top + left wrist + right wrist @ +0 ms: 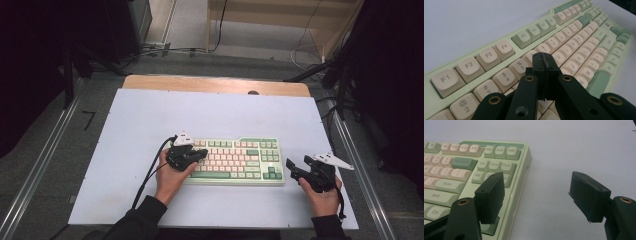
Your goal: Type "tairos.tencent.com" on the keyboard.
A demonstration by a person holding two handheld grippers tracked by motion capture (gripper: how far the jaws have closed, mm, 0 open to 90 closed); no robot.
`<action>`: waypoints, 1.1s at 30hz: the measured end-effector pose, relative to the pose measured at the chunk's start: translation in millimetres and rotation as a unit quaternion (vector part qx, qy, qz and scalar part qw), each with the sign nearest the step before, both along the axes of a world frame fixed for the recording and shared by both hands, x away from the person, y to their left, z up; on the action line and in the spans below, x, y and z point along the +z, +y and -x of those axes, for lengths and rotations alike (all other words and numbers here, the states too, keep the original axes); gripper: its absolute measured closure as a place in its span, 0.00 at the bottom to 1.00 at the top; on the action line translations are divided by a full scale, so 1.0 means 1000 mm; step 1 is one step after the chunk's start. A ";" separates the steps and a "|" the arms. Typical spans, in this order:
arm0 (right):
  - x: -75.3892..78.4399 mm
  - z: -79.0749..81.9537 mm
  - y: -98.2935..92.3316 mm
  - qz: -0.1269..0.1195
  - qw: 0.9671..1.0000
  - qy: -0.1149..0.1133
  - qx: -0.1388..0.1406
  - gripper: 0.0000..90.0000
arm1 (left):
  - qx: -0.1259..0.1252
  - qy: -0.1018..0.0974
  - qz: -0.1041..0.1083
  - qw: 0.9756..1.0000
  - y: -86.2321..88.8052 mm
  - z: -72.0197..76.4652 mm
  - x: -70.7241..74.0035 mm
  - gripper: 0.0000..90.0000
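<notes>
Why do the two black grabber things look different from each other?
The left gripper has its jaws pressed shut together, while the right gripper has its jaws wide apart. The left gripper hangs over the keys at the left end of the keyboard; the right gripper sits beside the keyboard's right end, over the white table. Both are black, and each is held in a hand.
</notes>
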State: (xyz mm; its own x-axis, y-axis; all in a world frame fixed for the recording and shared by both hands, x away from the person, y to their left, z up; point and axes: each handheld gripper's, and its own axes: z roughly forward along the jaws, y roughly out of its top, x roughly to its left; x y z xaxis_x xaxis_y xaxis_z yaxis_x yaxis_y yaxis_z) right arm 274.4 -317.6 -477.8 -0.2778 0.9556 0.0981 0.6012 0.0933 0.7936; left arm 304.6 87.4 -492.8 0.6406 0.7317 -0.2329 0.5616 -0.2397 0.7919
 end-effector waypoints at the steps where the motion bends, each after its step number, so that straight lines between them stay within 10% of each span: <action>1: 0.000 0.000 0.000 0.000 1.000 0.000 0.000 0.30 | -0.001 0.001 -0.001 1.000 0.000 0.000 0.000 1.00; 19: -0.001 0.000 0.001 0.001 1.000 0.002 0.000 0.30 | -0.009 0.000 -0.011 1.000 -0.002 0.000 0.000 1.00; 26: -0.001 0.000 0.000 0.000 1.000 0.003 -0.001 0.30 | -0.001 -0.004 0.042 0.999 0.013 0.002 0.014 0.82; 33: -0.001 -0.001 0.000 0.000 1.000 0.002 0.000 0.30 | 0.016 -0.009 0.043 0.999 0.027 0.008 0.022 0.63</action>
State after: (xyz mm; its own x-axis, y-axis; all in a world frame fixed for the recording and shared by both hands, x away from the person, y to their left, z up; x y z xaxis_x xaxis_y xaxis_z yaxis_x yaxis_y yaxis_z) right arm 275.2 -317.5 -478.6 -0.2768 0.9558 0.0987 0.6045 0.0934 0.7911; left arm 297.1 114.4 -471.0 0.6217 0.7301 -0.2836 0.5527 -0.1524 0.8193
